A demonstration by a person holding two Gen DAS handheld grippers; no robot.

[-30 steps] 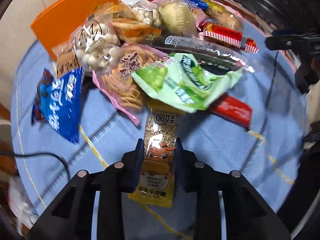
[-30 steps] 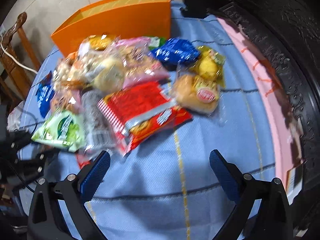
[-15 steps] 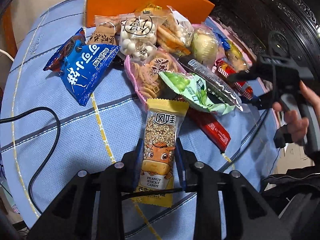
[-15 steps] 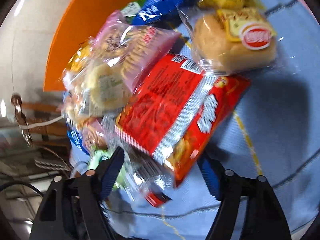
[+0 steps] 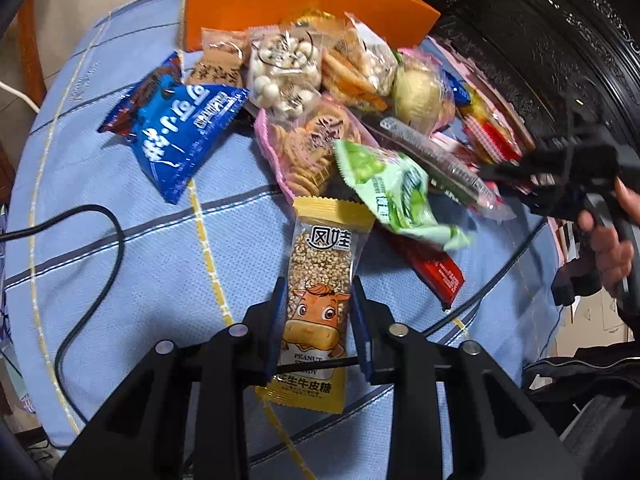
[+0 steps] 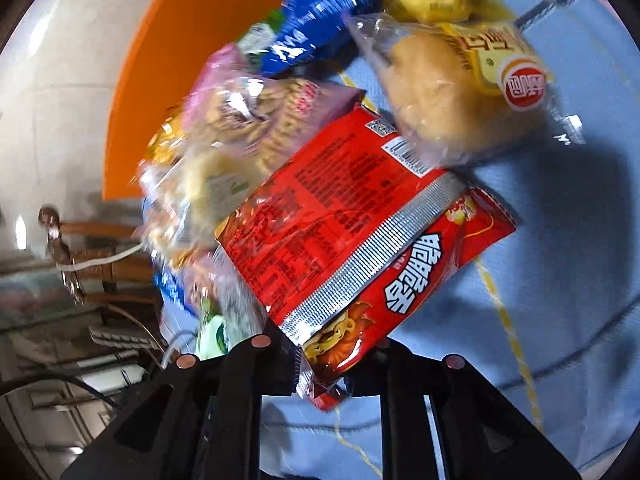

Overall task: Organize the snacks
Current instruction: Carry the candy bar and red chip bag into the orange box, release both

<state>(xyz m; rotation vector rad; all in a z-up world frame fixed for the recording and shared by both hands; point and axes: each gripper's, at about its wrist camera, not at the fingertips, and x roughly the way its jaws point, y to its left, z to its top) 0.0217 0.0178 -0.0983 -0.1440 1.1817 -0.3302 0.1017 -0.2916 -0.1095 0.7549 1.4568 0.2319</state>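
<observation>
A yellow peanut candy packet [image 5: 320,264] with a cartoon cow sits between the pads of my left gripper [image 5: 318,320], which is shut on it just above the blue tablecloth [image 5: 120,280]. My right gripper [image 6: 326,364] is shut on the bottom corner of a red snack packet [image 6: 360,240] at the near edge of the snack pile. In the left wrist view a hand holds that right gripper [image 5: 504,176] at the pile's right side. The orange box [image 5: 288,4] stands behind the pile.
The pile holds a blue packet [image 5: 176,136], a green packet [image 5: 392,192], pink cracker bags and a wrapped bun [image 6: 448,108]. A black cable [image 5: 100,264] loops over the cloth at left. Dark carved furniture [image 5: 540,40] borders the table's right side.
My right gripper dropped onto the pile, rolled, and closed from wide open onto the red packet's corner. My left gripper rolled and shifted, still holding the candy packet.
</observation>
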